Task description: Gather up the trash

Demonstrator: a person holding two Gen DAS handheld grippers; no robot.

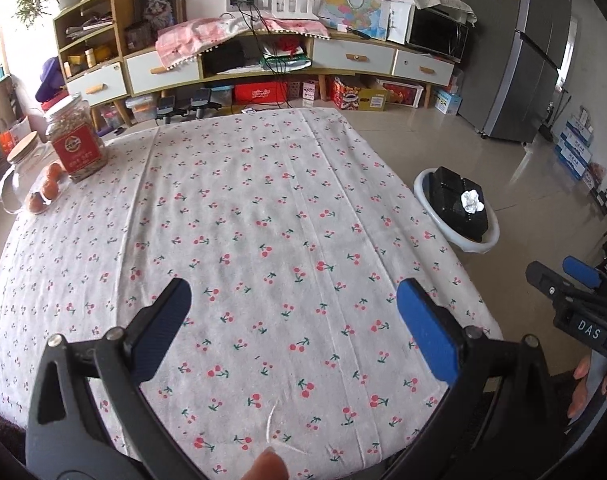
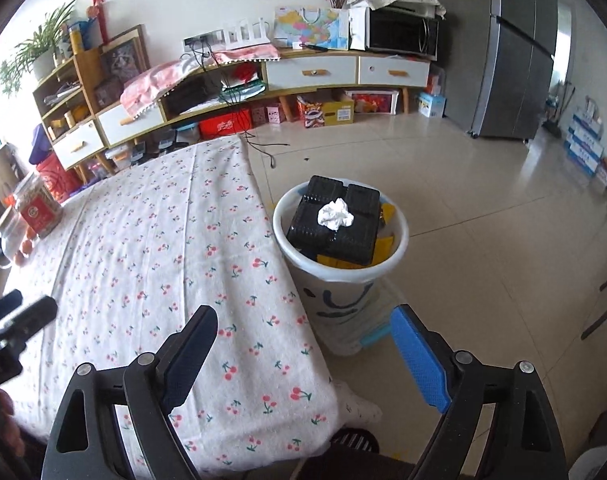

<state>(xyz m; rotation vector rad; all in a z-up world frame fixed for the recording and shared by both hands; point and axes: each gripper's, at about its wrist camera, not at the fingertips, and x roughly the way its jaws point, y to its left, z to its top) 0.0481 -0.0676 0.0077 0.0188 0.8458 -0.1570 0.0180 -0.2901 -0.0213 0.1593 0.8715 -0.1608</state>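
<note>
A white trash bin [image 2: 287, 254] stands on the floor by the table's right edge. A black plastic tray [image 2: 335, 236] lies across its top with a crumpled white tissue [image 2: 335, 215] on it and yellow pieces beneath. The bin also shows in the left wrist view [image 1: 425, 188], with the tissue [image 1: 472, 201] on top. My left gripper [image 1: 293, 308] is open and empty over the cherry-print tablecloth [image 1: 243, 220]. My right gripper [image 2: 303, 334] is open and empty near the table's front right corner, short of the bin. The right gripper shows at the right edge of the left wrist view [image 1: 565, 276].
A jar with a red label [image 1: 75, 140], a glass jug with a wooden lid [image 1: 21, 172] and small oranges [image 1: 49, 188] stand at the table's far left. A long cabinet [image 1: 263, 56], a fridge [image 1: 543, 48] and floor boxes [image 1: 575, 148] lie behind.
</note>
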